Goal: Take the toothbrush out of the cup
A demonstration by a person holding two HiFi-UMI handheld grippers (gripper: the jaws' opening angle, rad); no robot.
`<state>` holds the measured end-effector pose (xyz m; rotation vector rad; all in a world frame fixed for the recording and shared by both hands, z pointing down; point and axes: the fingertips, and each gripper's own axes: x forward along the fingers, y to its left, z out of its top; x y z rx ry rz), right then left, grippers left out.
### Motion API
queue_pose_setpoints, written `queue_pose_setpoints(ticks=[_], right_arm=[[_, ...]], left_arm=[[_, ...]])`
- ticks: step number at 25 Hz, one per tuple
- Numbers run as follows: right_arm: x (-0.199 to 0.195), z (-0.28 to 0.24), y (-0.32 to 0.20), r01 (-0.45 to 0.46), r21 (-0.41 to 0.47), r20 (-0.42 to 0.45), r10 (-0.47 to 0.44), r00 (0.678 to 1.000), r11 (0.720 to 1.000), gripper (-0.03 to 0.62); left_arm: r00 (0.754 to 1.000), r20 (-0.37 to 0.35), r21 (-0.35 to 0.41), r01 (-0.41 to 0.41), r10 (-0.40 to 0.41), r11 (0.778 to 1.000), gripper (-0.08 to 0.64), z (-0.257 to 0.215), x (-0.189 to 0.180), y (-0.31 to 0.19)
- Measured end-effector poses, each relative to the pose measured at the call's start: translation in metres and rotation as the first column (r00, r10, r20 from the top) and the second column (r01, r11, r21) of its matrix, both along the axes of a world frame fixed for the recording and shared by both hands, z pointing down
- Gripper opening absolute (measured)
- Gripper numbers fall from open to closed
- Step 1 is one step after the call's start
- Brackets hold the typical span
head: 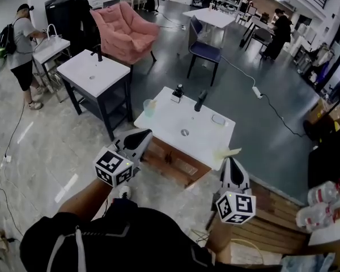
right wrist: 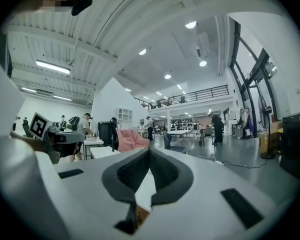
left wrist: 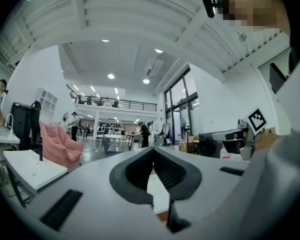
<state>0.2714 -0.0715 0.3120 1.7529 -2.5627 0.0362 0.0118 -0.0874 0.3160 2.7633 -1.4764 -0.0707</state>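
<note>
In the head view a small pale translucent cup [head: 149,107] stands at the left corner of a white washstand top [head: 199,139]. It is too small to make out a toothbrush in it. My left gripper [head: 143,136] is shut and empty, short of the washstand's near left edge. My right gripper [head: 230,162] is shut and empty as well, just off the near right corner. In the left gripper view the jaws [left wrist: 153,152] meet with nothing between them. The right gripper view shows the same closed jaws [right wrist: 149,152]. Both point level across the hall.
On the washstand are a black faucet [head: 200,100], a small dispenser [head: 177,93] and a drain [head: 185,132]. A wooden platform [head: 175,164] lies under it. A second washstand [head: 93,72], a pink armchair [head: 127,32], a blue chair [head: 204,49] and people stand beyond. Bottles [head: 324,198] are at right.
</note>
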Motion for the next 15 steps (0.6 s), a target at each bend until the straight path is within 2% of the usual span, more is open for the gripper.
queue_pose_setpoints(ticks=[3, 7, 12, 15], right_arm=[[-0.009, 0.000, -0.024, -0.034, 0.000, -0.022, 0.034, 0.999, 0.999, 0.006], [-0.024, 0.000, -0.063, -0.095, -0.007, -0.032, 0.094, 0.995, 0.995, 0.006], [-0.050, -0.010, -0.103, -0.114, 0.020, -0.048, 0.115, 0.992, 0.993, 0.006], [-0.058, -0.006, -0.120, -0.133, 0.012, -0.049, 0.134, 0.990, 0.991, 0.006]], left_arm=[[1.000, -0.020, -0.020, 0.010, -0.010, 1.000, 0.005, 0.006, -0.020, -0.037], [1.000, -0.009, -0.032, -0.030, 0.029, 0.999, 0.005, 0.012, -0.046, -0.081], [0.999, -0.015, -0.026, -0.037, 0.037, 0.999, 0.005, 0.013, -0.084, -0.137], [0.999, 0.009, -0.036, -0.037, 0.038, 0.999, 0.005, 0.023, -0.098, -0.160]])
